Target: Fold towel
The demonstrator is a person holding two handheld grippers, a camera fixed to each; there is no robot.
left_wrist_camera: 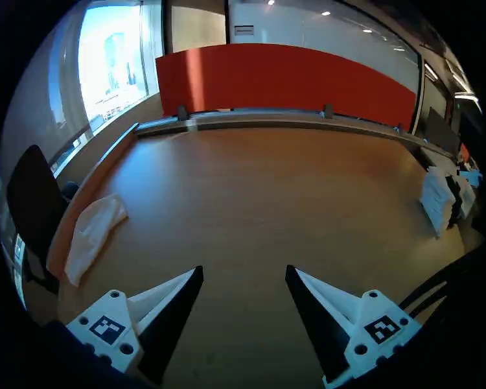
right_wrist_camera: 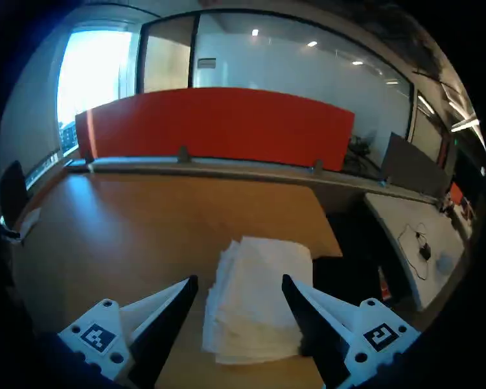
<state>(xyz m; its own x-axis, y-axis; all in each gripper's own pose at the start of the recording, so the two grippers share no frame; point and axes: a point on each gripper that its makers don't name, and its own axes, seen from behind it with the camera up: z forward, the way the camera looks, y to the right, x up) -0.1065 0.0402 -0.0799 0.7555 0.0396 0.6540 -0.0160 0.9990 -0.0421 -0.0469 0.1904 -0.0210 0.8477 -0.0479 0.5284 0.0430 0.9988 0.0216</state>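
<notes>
In the left gripper view my left gripper [left_wrist_camera: 243, 275] is open over bare wooden table [left_wrist_camera: 262, 188], nothing between its fingers. A crumpled white towel [left_wrist_camera: 92, 233] lies at the table's left edge, well ahead and left of it. A stack of folded white towels [left_wrist_camera: 437, 198] sits at the far right edge. In the right gripper view my right gripper [right_wrist_camera: 238, 285] is open just above that stack of folded towels [right_wrist_camera: 259, 295], which lies near the table's right corner; the fingers straddle the stack's near part without pressing it.
An orange divider panel [left_wrist_camera: 282, 81] runs along the table's far edge on a grey rail. A dark chair [left_wrist_camera: 32, 201] stands past the left edge. A second desk [right_wrist_camera: 424, 253] with a cable and small items lies to the right, across a gap.
</notes>
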